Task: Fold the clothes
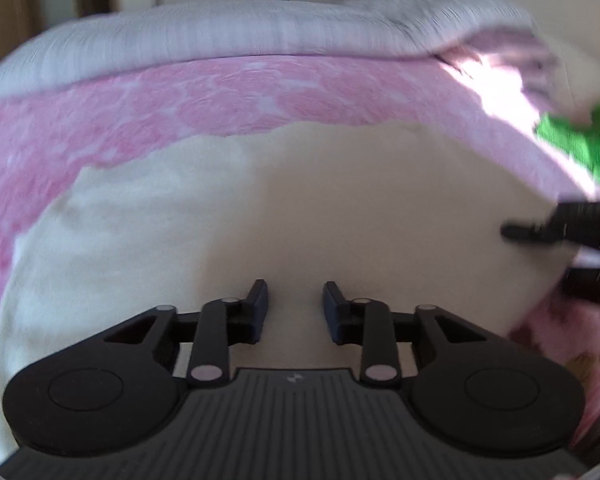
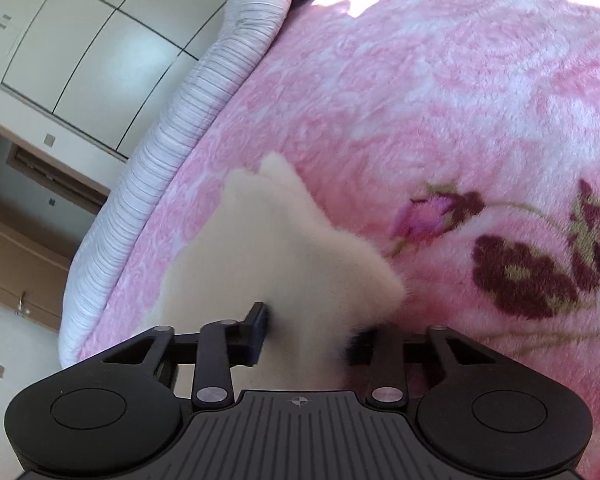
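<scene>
The right gripper pinches a corner of the cream garment — cloth sits between its fingers. The left gripper hovers parted above it, empty; beyond lies the pink blanket.

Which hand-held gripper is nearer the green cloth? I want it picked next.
Right. The right hand-held gripper sits just below the green cloth; the left hand-held gripper hovers farther away over the cream garment.
</scene>
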{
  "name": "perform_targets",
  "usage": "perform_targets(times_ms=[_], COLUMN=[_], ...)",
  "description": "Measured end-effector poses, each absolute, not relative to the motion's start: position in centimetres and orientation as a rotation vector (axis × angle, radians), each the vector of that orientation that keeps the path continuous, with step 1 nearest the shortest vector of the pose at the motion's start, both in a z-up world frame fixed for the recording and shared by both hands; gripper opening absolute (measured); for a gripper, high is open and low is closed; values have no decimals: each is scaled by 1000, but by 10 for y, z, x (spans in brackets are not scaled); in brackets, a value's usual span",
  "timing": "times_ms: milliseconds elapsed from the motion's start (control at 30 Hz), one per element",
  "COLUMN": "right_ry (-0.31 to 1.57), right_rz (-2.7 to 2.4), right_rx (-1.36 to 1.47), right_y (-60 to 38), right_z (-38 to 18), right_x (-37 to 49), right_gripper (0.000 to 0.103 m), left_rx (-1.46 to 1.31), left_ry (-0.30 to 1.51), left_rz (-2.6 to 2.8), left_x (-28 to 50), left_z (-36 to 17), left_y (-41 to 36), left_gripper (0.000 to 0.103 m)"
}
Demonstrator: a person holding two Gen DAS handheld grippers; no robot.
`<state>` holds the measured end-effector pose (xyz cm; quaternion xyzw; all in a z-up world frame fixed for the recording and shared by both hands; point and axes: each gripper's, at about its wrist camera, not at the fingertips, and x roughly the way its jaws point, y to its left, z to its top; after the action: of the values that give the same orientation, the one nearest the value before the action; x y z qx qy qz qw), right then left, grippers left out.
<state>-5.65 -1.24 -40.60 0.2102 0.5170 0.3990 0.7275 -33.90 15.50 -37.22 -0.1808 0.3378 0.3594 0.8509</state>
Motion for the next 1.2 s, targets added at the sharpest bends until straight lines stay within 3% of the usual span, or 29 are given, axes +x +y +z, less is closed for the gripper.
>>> perform_targets(times_ms=[167, 267, 400, 533, 667, 767, 833, 933, 1033, 1200], right_ry=[1069, 820, 327, 117, 33, -40, -45, 63, 213, 838], right_rz=[906, 952, 1135, 1348, 1507, 1560, 1621, 1715, 1750, 1661], right_rx=[233, -99, -416, -618, -840, -992, -1011, -959, -836, -426], right_y=[8, 35, 55, 64, 71, 67, 60, 51, 45, 84], right_z=[-387, -356, -325, -334, -365, -387, -386, -367, -337, -305], right_x=[-66, -107, -198, -277, -334, -356, -356, -331, -293, -182], right_gripper=[18, 15, 14, 14, 21, 44, 55, 57, 57, 59], left_rx=[-538, -685, -849, -912, -996, -1037, -1056, -1076, -1073, -1115], left_ry=[647, 591, 498, 450, 397, 378, 367, 356, 363, 376], left_rz=[862, 885, 839, 811, 793, 790, 786, 767, 741, 661], left_x=[-404, -447, -483, -498, -515, -521, -523, -521, -511, -483], left_z=[-360, -359, -363, -363, -368, -371, -372, -369, -365, -365], left_y=[179, 193, 199, 196, 195, 196, 197, 203, 215, 253], left_gripper=[24, 19, 19, 19, 19, 19, 19, 21, 29, 35])
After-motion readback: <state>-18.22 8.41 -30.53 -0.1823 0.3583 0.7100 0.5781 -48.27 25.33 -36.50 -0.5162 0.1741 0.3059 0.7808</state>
